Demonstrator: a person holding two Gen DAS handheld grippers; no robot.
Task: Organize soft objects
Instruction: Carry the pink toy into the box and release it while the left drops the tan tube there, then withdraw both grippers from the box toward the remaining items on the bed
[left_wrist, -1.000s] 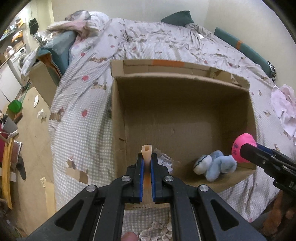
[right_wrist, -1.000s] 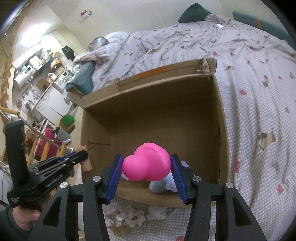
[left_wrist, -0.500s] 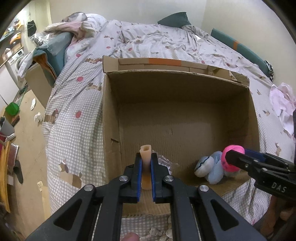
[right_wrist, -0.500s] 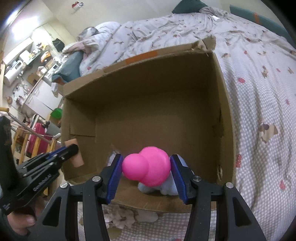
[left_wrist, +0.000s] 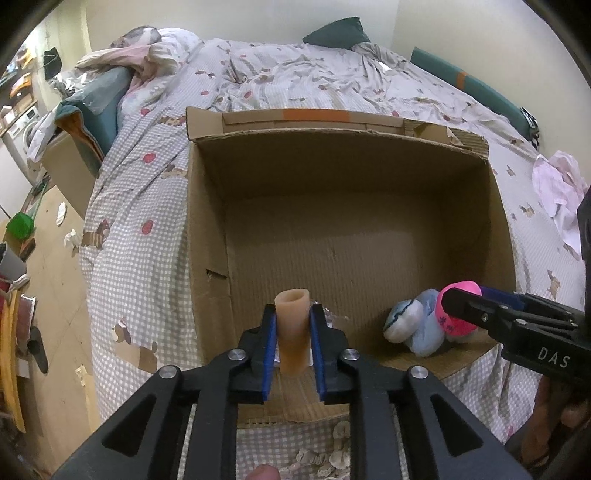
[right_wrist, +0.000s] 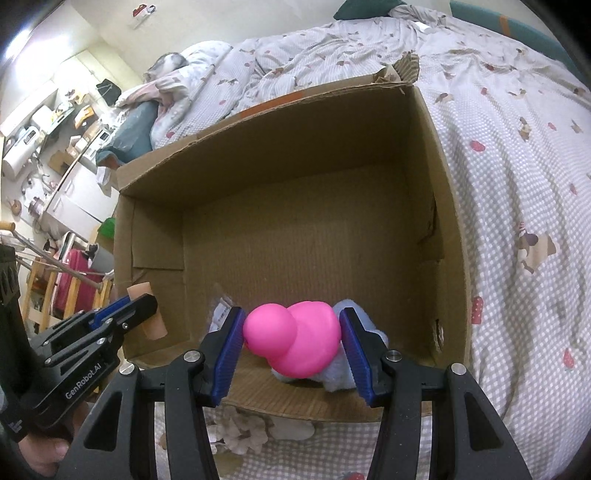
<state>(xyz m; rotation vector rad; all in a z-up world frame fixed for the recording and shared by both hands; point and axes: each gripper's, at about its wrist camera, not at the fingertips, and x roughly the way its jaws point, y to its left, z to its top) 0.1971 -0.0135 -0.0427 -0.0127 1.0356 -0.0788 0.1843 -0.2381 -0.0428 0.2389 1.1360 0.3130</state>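
Note:
An open cardboard box (left_wrist: 207, 206) (right_wrist: 447, 206) lies on the bed. My left gripper (left_wrist: 291, 332) is shut on a tan soft tube (left_wrist: 291, 332) at the box's near left edge; it also shows in the right wrist view (right_wrist: 140, 306). My right gripper (right_wrist: 291, 339) has widened; the pink soft toy (right_wrist: 295, 339) sits between its pads, resting on a light blue plush (left_wrist: 413, 328) (right_wrist: 365, 339) in the box's near right corner. The pads seem just off the pink toy (left_wrist: 456, 310). A clear plastic packet (right_wrist: 221, 310) lies in the box.
The bed has a checked quilt (left_wrist: 140, 229) (right_wrist: 517, 184), with a dark green pillow (left_wrist: 336, 37) at the far end. Pink cloth (left_wrist: 557, 188) lies at the right. White fabric flowers (right_wrist: 240, 428) lie in front of the box. A cluttered floor and shelves are at the left.
Both grippers moved down and forward to the box. The right gripper's jaws opened wider around the pink toy, which now rests on the blue plush. The left gripper's jaws look slightly wider around the tube.

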